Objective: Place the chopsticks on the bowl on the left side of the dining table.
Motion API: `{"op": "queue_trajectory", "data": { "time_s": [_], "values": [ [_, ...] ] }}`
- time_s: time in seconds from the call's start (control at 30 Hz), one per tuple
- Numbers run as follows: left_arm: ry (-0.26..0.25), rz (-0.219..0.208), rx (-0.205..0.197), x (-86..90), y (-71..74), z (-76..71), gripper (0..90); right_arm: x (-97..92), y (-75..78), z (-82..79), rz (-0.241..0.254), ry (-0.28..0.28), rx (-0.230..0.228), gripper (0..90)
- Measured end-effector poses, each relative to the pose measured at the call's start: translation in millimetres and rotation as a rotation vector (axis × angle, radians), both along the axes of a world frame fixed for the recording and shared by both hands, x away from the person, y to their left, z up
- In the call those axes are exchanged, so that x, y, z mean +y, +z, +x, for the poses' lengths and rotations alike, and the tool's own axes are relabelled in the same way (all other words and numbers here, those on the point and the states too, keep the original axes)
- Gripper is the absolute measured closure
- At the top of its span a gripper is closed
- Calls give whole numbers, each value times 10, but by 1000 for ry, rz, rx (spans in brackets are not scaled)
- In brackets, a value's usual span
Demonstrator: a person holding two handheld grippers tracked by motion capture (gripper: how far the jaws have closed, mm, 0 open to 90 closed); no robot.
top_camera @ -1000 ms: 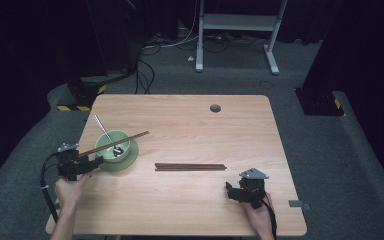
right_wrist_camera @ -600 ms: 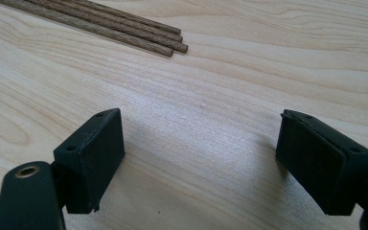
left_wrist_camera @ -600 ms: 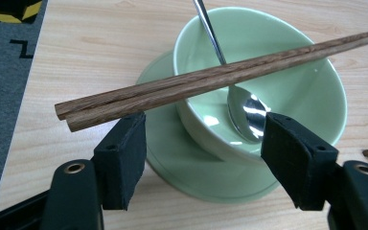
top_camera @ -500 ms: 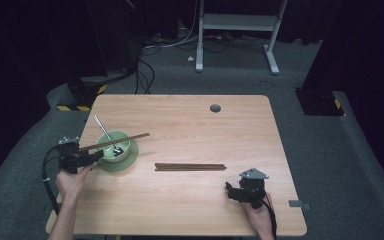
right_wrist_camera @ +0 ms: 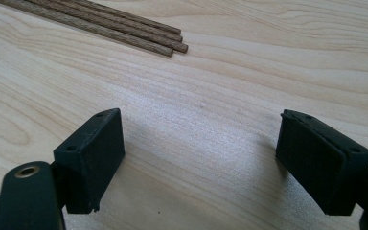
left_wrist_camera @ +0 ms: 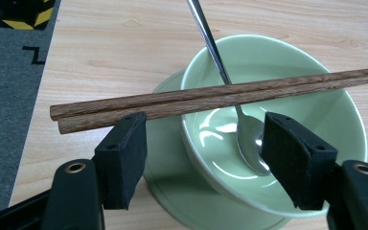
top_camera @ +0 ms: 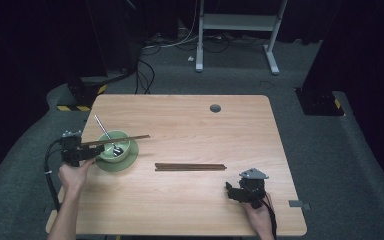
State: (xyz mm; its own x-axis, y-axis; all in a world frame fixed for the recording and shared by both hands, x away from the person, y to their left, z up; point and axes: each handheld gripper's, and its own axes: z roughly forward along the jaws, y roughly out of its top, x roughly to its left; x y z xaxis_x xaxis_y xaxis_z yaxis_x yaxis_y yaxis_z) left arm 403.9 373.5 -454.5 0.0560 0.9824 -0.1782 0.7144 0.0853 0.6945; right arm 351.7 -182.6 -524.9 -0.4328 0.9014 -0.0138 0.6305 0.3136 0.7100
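Fingers [left_wrist_camera: 120, 165] of the left gripper [left_wrist_camera: 211, 160] stand spread just short of the chopsticks [left_wrist_camera: 211, 98], which lie across the bowl [left_wrist_camera: 316, 120] above a spoon [left_wrist_camera: 249, 139]. Judged step: chopsticks placed, left gripper free. Next: fetch the second pair [top_camera: 190, 166]; right gripper [right_wrist_camera: 211, 158], spread, sits near it.

no legible text, label, brand name or number appears on any surface in the three views. the one sign-like marking is the yellow-and-black diagonal hazard striping [top_camera: 74, 107] on the dark floor base beyond the light wooden table's [top_camera: 180, 210] far left corner; it carries no lettering.
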Motion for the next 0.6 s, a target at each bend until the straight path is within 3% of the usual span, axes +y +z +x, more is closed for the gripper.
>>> {"op": "queue_trajectory", "data": {
  "time_s": [0.6],
  "values": [
    [25, -21, 1, 19, -59, 111, 327, 0, 0, 0, 0, 0, 0, 165]
  ]
}}
